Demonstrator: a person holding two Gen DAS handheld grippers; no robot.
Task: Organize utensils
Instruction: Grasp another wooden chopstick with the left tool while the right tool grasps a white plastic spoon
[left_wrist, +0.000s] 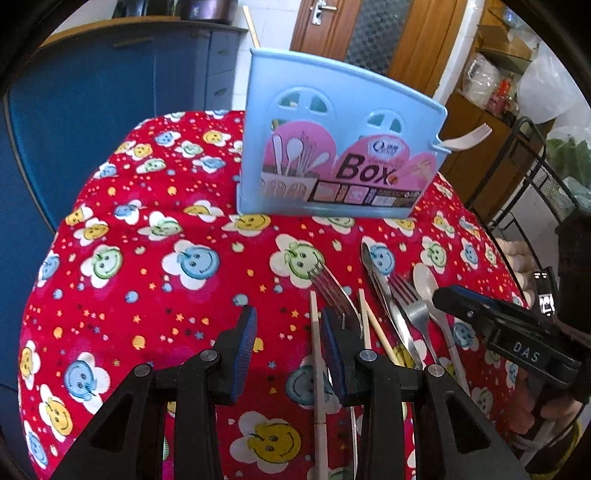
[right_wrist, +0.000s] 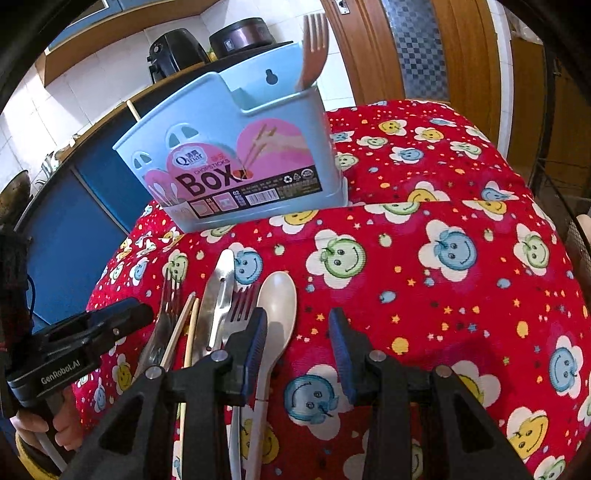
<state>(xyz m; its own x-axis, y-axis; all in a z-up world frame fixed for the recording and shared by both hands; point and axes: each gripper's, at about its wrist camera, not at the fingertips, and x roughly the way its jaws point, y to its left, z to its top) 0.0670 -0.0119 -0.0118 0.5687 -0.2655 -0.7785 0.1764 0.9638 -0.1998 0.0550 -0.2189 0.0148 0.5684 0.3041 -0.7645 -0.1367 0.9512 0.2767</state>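
Both ribbed-padded grippers — left (left_wrist: 288, 345), right (right_wrist: 297, 349) — gape empty over steel forks, pale spoon (right_wrist: 275, 306), glossy blue box (left_wrist: 332, 147).

The cloth (left_wrist: 155, 236) is red, strewn with blue, green and yellow smiley flowers, stars and dots. The box (left_wrist: 332, 122) is pale blue with a pink label; the spoon (right_wrist: 275, 306) is cream, the knife (right_wrist: 218, 295) silver.

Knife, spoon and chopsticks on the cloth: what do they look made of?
Knife: probably polished steel, with mirror-like glints. Spoon: likely cream plastic or melamine, matte and opaque. Chopsticks: pale, dull, thin sticks, seemingly wood or bamboo; the grain is too small to tell.
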